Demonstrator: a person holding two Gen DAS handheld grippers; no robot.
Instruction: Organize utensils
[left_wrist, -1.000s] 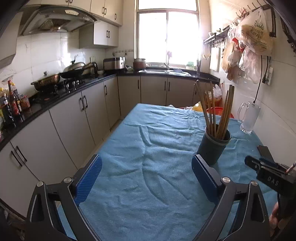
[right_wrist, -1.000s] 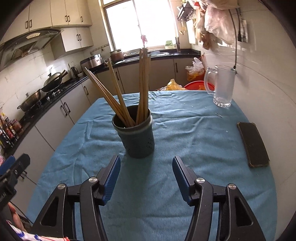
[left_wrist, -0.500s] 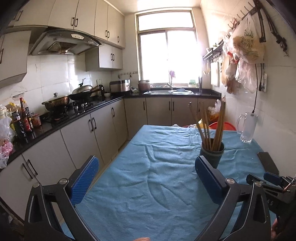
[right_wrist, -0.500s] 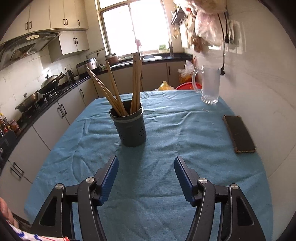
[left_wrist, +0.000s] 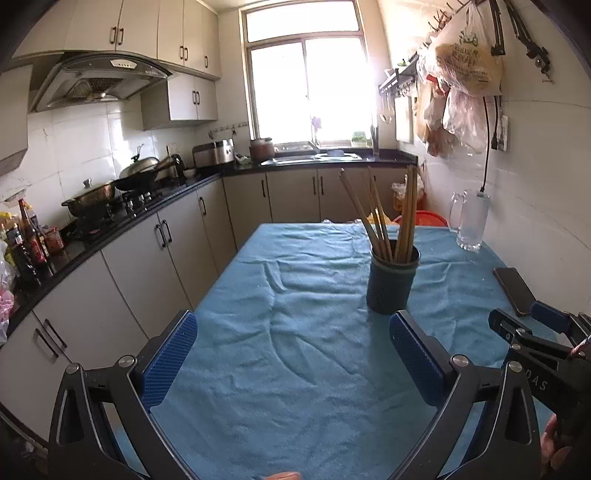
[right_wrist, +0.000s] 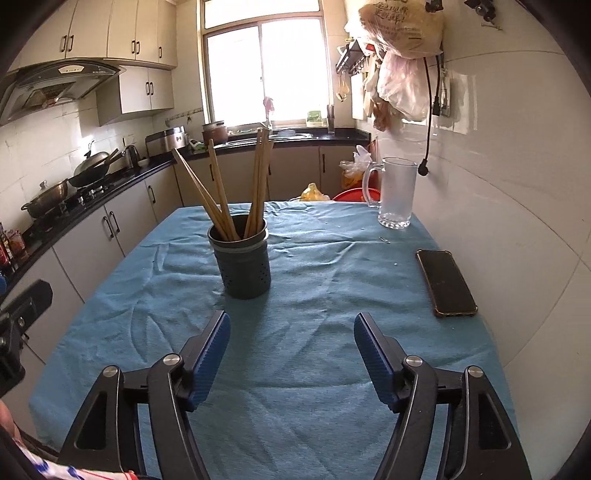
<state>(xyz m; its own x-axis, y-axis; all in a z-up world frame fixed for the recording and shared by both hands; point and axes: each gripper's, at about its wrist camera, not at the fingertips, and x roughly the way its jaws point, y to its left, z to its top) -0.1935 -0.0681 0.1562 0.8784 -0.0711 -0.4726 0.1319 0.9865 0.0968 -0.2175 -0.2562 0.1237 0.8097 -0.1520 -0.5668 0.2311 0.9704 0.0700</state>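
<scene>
Wooden chopsticks (right_wrist: 236, 192) stand fanned out in a dark holder (right_wrist: 243, 258) mid-table on the blue cloth (right_wrist: 295, 369) (a phone (right_wrist: 445, 282) lies off to its right). Left gripper (left_wrist: 293, 350) gapes wide and empty — right gripper (right_wrist: 291, 354), also empty, is spreading its jaws.

right gripper (left_wrist: 546, 332) cut off at the frame's right edge — chopsticks' (right_wrist: 236, 192) lower ends hidden inside the holder (right_wrist: 243, 262).
</scene>
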